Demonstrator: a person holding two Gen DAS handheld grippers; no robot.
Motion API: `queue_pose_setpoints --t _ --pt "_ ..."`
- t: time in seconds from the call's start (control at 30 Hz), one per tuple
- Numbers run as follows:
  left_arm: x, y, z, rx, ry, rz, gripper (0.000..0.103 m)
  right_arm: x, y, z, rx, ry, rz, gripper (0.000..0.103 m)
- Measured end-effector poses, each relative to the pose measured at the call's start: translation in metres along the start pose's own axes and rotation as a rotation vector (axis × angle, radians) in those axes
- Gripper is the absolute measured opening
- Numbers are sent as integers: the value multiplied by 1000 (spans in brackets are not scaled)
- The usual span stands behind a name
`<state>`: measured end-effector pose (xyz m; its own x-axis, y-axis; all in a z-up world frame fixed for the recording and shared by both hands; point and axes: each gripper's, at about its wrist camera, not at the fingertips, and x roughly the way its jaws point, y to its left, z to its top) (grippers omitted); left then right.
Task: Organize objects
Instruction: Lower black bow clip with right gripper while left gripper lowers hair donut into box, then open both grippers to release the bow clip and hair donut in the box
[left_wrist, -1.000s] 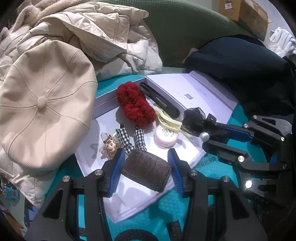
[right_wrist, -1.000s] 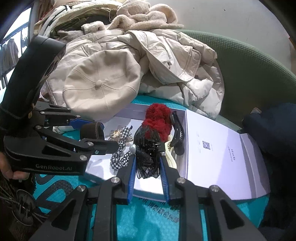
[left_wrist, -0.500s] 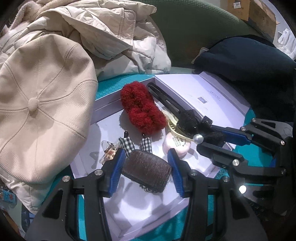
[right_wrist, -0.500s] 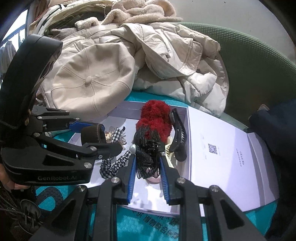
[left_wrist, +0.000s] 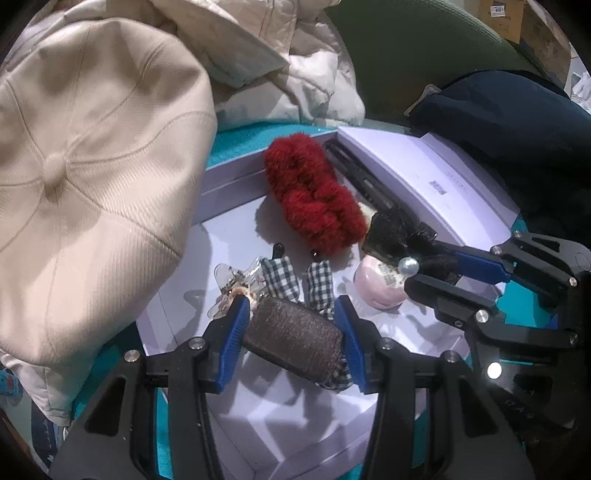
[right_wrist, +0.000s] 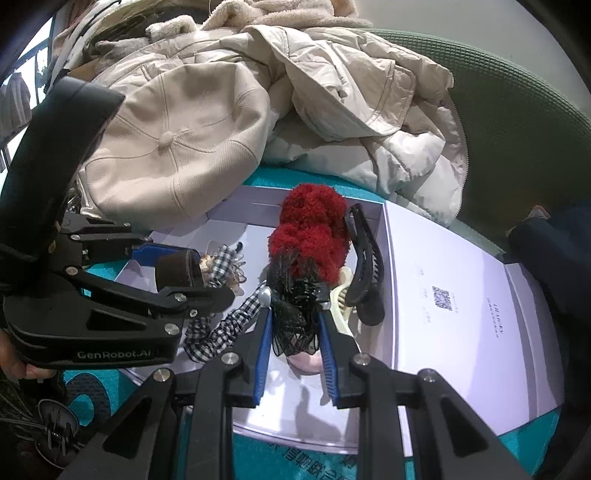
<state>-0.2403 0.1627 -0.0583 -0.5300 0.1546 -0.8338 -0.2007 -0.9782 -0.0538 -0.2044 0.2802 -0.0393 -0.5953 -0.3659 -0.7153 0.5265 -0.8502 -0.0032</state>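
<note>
Left wrist view: left gripper (left_wrist: 291, 328) clamped on a brown velvet hair piece (left_wrist: 293, 339), blue pads pressing both of its ends, held low over the open white box (left_wrist: 236, 236). Under and just behind it, checked bow ribbons (left_wrist: 282, 278) and a clear jewelled clip (left_wrist: 232, 280) lying on the box floor. Red fluffy scrunchie (left_wrist: 314, 195) further back, black claw clip (left_wrist: 354, 170) along the box's far wall. Pink round case (left_wrist: 376, 291) beside the ribbons, half hidden by the right gripper (left_wrist: 424, 269) reaching in from the right edge, pearl (left_wrist: 408, 265) at its tip.

Right wrist view: shows what the other cannot, namely the right gripper (right_wrist: 295, 321) seen from behind, jaws closed on a black mesh bow (right_wrist: 293, 317), netting bunched between the pads and hanging over the box. Cream comb clip (right_wrist: 341, 295) peeking out right of the bow. Box lid (right_wrist: 461, 295) folded out flat to the right, printed code on it. Left gripper (right_wrist: 184, 273) seen side-on, angled down, a hand (right_wrist: 22, 365) just visible at its grip.

Both tools tilted steeply down, tips close together over the box. Beige cap (right_wrist: 177, 144) and a cream jacket (right_wrist: 351, 92) heaped behind, on a teal mat (left_wrist: 236, 144).
</note>
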Motion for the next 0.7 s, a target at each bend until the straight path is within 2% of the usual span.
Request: queue_pose_setpoints --t 0.47,0.7 --pt "5 4 2 5 16 20 46 18 3 4 1 48 -30 25" --pt "2 9 2 -2 19 29 47 21 0 4 31 76 -44 32"
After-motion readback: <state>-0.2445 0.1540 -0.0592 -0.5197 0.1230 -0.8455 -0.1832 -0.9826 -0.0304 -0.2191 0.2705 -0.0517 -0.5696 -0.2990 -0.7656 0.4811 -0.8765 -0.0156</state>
